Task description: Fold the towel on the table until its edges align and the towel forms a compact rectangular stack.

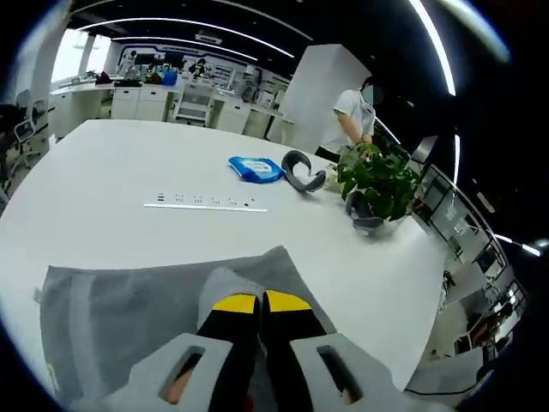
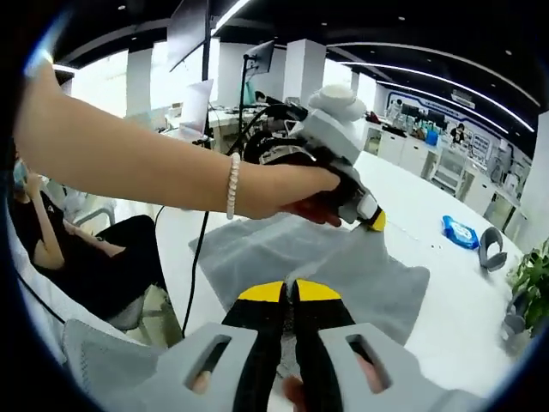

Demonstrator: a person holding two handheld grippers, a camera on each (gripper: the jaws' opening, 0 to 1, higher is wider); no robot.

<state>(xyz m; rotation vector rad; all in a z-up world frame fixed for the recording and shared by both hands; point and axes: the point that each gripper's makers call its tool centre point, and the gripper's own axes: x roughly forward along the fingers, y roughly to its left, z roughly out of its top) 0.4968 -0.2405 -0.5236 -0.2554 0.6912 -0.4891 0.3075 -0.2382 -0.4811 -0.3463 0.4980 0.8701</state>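
A grey towel [image 1: 129, 318] lies on the white table [image 1: 171, 163], with one part raised into a fold at my left gripper [image 1: 262, 302], which is shut on that fold. In the right gripper view the towel [image 2: 283, 249] spreads ahead, and a hand carries the left gripper [image 2: 375, 221], pinching a lifted corner above the cloth. My right gripper [image 2: 287, 293] sits at the towel's near edge with its yellow-tipped jaws together; cloth hangs at its lower left [image 2: 103, 352].
A blue packet [image 1: 256, 168], a grey curved headset [image 1: 300, 172] and a potted plant [image 1: 377, 180] stand at the far side. A socket strip [image 1: 206, 204] is set into the table. A person [image 1: 353, 116] stands beyond, and another sits [image 2: 51, 240] by the table edge.
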